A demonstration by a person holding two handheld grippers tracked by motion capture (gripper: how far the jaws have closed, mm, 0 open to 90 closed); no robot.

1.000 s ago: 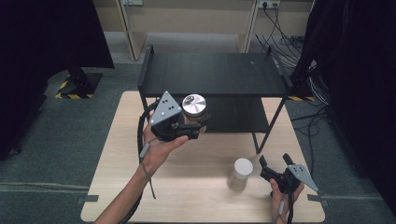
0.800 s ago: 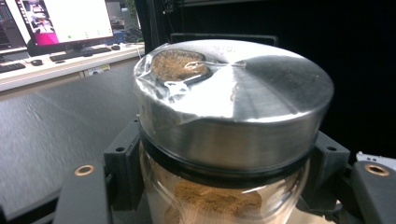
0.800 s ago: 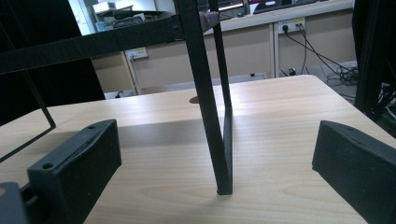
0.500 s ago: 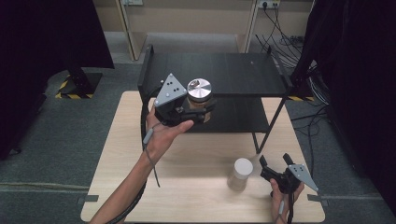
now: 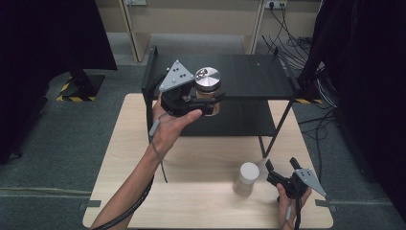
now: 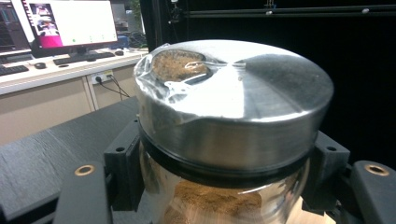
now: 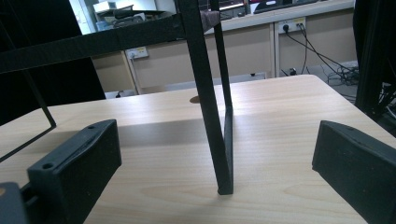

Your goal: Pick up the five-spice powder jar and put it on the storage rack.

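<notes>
The left gripper (image 5: 207, 101) clamped its fingers on a silver-lidded glass jar of brown powder (image 5: 208, 91) beside the black shelf (image 5: 249, 72). The right gripper (image 5: 281, 172) rested on the tabletop (image 5: 191, 191), fingers wide and empty.

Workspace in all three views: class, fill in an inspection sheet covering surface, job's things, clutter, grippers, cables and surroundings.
Surface: light wooden table, bare wood around a black two-tier shelf rack.
Job's things: metal-lidded jar of brown powder, held off the table at the rack's top tier; white-lidded jar standing on the table.
Clutter: nothing seen.
Grippers: left hand-held gripper shut on the metal-lidded jar below its lid; right hand-held gripper open, beside the white-lidded jar, apart from it.
Cables: left gripper's cable along the forearm; floor cables at the right.
Surroundings: grey carpet, monitor on a desk.
</notes>
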